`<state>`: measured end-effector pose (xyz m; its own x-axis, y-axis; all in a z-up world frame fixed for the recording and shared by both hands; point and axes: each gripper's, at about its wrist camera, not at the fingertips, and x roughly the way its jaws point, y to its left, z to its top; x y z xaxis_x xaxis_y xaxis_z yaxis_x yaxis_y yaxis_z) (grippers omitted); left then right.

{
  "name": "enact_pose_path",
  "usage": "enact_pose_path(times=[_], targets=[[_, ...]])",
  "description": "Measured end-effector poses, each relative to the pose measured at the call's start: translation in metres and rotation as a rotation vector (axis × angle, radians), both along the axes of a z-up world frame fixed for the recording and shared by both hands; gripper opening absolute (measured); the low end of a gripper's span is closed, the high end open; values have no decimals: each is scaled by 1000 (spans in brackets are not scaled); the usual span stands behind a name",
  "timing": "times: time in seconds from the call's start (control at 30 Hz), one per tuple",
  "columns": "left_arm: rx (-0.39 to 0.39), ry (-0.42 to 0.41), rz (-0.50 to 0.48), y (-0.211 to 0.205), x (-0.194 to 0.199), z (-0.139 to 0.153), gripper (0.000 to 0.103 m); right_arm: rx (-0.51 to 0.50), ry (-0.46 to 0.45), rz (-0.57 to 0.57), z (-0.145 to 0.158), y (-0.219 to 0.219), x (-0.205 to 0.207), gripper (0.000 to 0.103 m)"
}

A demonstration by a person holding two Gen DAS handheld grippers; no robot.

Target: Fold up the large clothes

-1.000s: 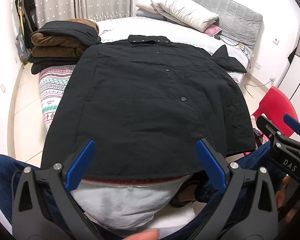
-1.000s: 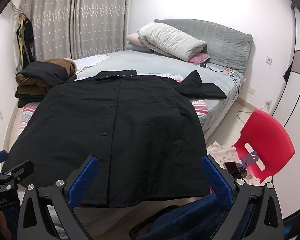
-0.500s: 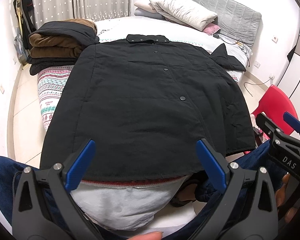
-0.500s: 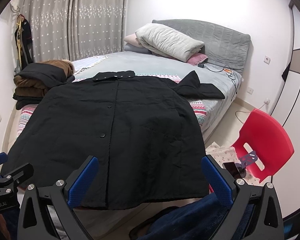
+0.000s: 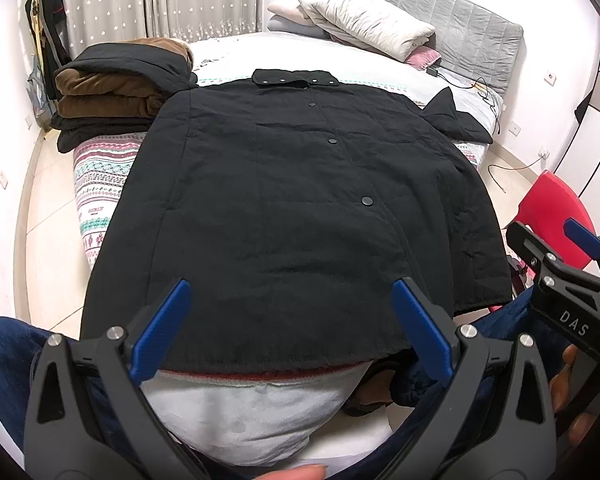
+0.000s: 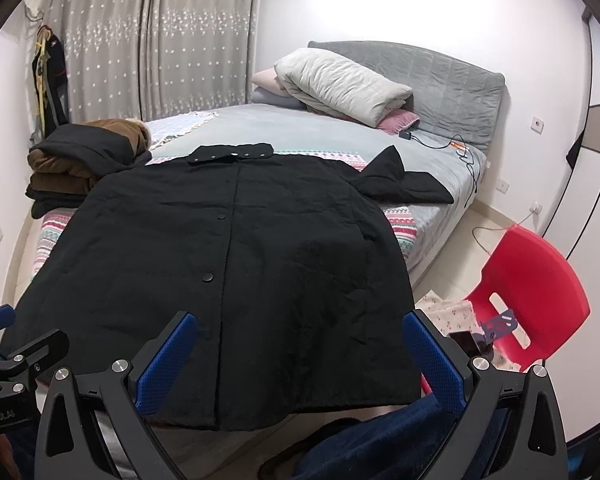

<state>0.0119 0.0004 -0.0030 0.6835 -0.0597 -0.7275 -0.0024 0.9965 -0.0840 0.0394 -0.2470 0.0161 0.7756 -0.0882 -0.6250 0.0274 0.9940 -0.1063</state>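
Observation:
A large black button-front coat [image 5: 284,208] lies flat on the bed, collar far, hem near; it also shows in the right wrist view [image 6: 228,264]. One sleeve [image 6: 400,184] sticks out to the right. My left gripper [image 5: 292,328] is open and empty, just above the hem's middle. My right gripper [image 6: 300,360] is open and empty over the hem's right part; it also shows at the right edge of the left wrist view [image 5: 560,264]. The left gripper shows at the left edge of the right wrist view [image 6: 4,344].
A stack of folded brown and black clothes [image 5: 116,92] sits on the bed's far left corner. Pillows [image 6: 340,84] and a cable [image 6: 456,148] lie by the headboard. A red plastic chair [image 6: 528,292] stands right of the bed. The person's knees are below the grippers.
Both grippers have drifted slightly; the coat appears a little lower and nearer in the views. The coat itself has not moved and both grippers stay open.

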Motion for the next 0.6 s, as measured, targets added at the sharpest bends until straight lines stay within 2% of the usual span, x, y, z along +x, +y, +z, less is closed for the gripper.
enact_pose_path(times=[0.23,0.33,0.47,0.53,0.57,0.6], targets=[[-5,12,6,6,13,-3,100,-19,21,6,-3,4,14,103],[-12,19,9,13,24,0,100,-30,2,6,1,5,17,103],[4,-40,27,25,42,21,100,-14,-123,5,29,0,18,103],[-38,-32,27,34,55,27,100,19,-200,45,32,-3,24,103],[-76,-9,19,39,66,28,100,33,-241,80,26,-2,27,103],[-112,18,9,44,79,28,100,46,-244,131,15,-4,35,103]])
